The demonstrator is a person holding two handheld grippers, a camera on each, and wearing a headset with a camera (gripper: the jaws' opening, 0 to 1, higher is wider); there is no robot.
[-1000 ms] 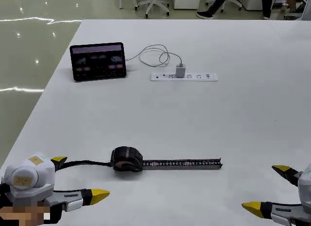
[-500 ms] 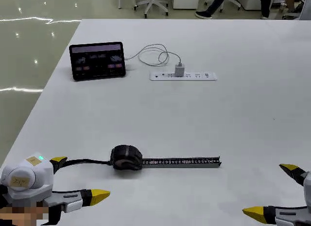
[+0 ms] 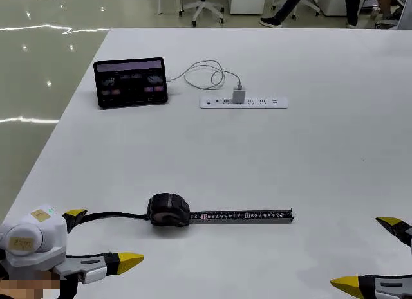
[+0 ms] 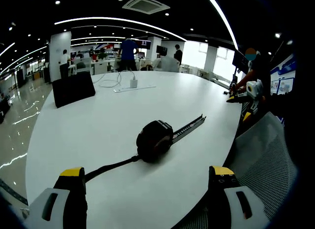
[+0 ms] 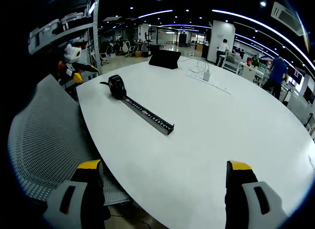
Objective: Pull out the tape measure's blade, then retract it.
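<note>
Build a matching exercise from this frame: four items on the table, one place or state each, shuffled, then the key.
Things:
1. tape measure case
2. blade
3. tablet
4. power strip

Place or state:
A. has a white charger plugged into it
B. pulled out, lying flat on the table
C. stands near the table's far left edge
D. a black strap trails from it toward the left gripper

Pairs: 1-D, 2-B, 3-C, 4-A
</note>
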